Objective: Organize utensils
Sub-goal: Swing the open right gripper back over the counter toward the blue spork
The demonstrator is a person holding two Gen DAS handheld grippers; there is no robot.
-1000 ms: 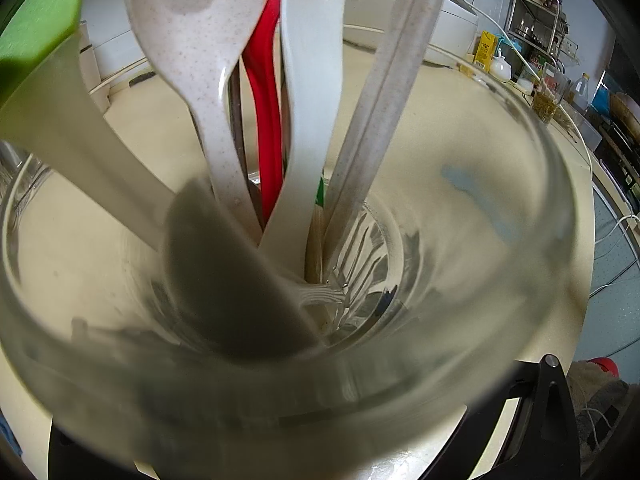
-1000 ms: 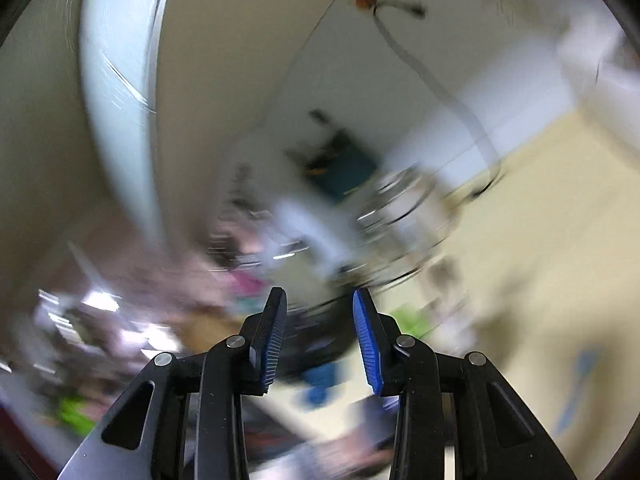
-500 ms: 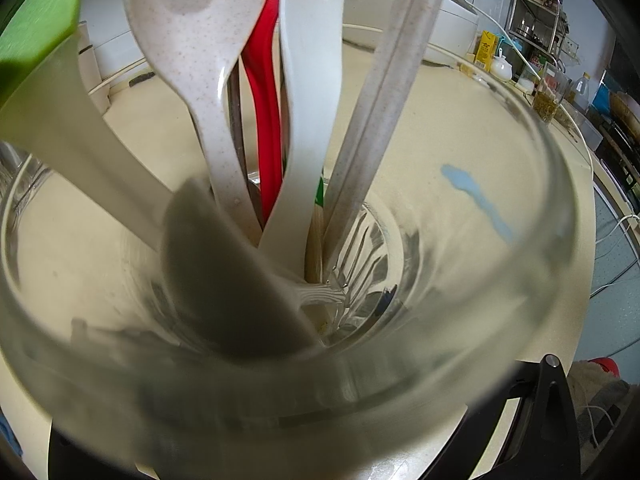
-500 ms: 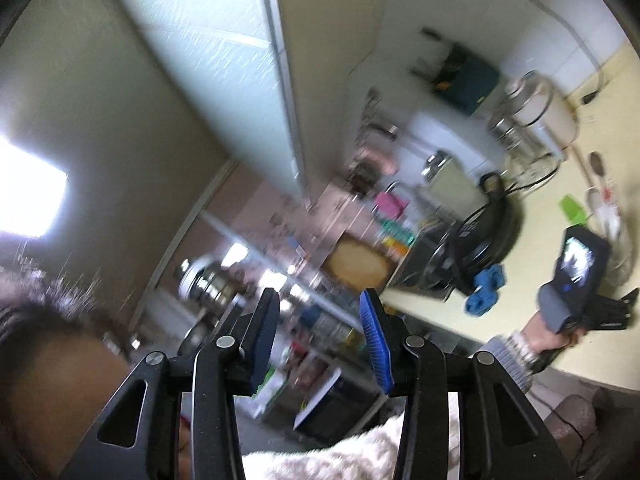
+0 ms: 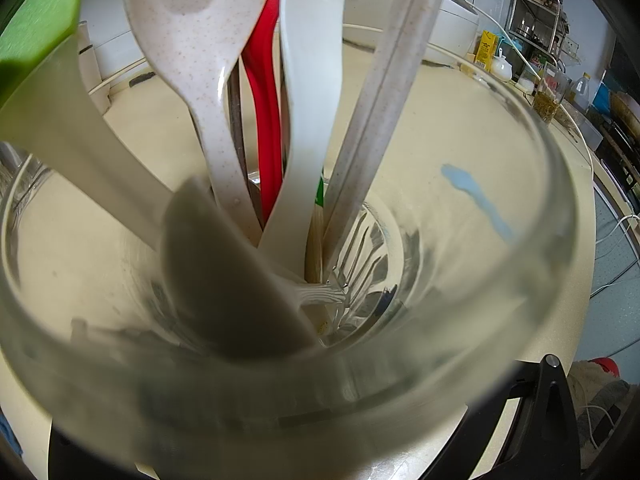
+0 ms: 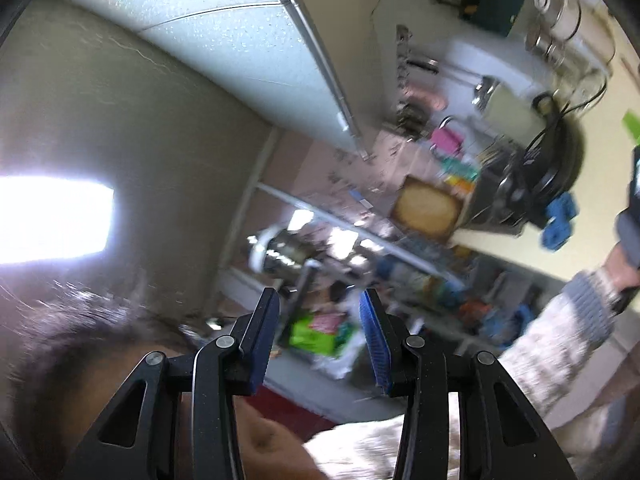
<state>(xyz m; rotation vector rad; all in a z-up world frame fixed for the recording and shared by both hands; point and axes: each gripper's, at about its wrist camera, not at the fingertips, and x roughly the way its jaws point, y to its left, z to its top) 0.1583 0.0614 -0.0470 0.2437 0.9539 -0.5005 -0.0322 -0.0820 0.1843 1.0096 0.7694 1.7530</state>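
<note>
Left wrist view is sitting right over a clear glass jar (image 5: pixel 532 168) standing on the cream desk (image 5: pixel 460 112), lens nearly inside the rim. Utensils are standing in it: speckled spoon (image 5: pixel 192 32), red handle (image 5: pixel 266 100), white fork (image 5: pixel 310 80), speckled chopstick pair (image 5: pixel 384 92) with an orange cap, plus a green-topped spatula (image 5: pixel 36 16) leaning at left. Metal fork tines are showing at the jar bottom. The left claw itself is mostly hidden behind the glass, only 1 black finger (image 5: pixel 556 412) showing lower right; cannot tell if it is gripping the jar.

Right wrist view is showing none of that: the right claw (image 6: pixel 320 340) is pointing up toward ceiling and shelves, blue pads apart, nothing between them, jaws having just been opening. A knit sleeve (image 6: pixel 568 340) is reaching in at right edge. Background is motion-blurred, shelf items unreadable.
</note>
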